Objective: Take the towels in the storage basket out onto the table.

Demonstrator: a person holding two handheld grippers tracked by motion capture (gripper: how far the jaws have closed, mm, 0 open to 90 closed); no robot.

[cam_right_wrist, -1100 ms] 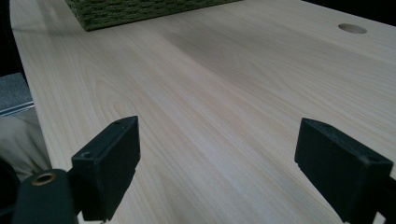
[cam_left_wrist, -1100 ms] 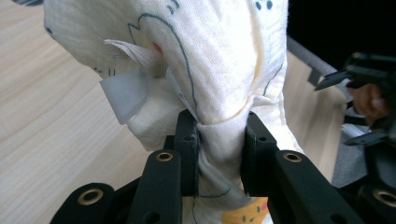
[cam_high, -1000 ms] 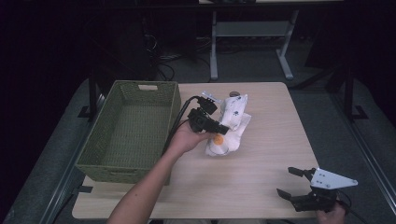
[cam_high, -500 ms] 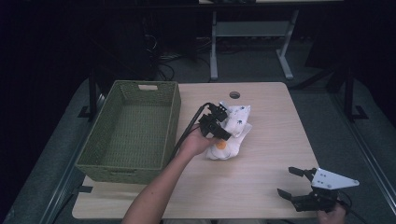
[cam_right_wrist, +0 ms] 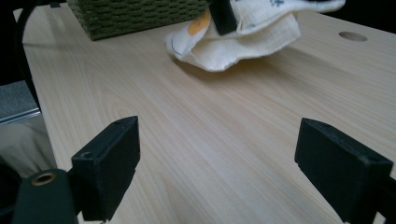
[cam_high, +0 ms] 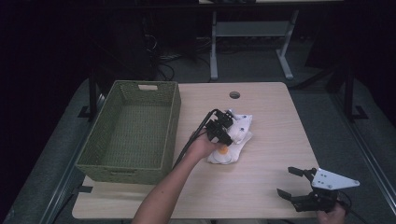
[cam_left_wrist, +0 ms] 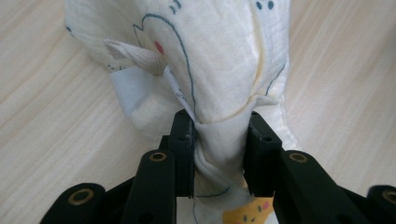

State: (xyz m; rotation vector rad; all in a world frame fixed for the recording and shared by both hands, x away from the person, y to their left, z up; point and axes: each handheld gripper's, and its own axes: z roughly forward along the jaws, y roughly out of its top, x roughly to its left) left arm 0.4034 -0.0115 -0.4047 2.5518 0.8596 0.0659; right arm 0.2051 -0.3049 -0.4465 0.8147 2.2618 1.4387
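Your left gripper point(cam_left_wrist: 218, 140) is pinching a bunched fold of the white printed cloth point(cam_high: 236, 135) at mid-table, just right of the green woven basket point(cam_high: 130, 128). Lift straight up before swinging left so the trailing cloth clears the rim. Right gripper point(cam_high: 296, 186) idles near the front right corner, jaws spread wide; leave it there.

A cream cloth point(cam_high: 233, 140) printed with small blue marks and an orange patch lay crumpled near the middle of the table point(cam_high: 261, 186), just right of the green woven basket point(cam_high: 130, 135). A bunched fold of it stood pinched between the jaws of the left gripper point(cam_left_wrist: 219, 140), a white label showing beside the fold.
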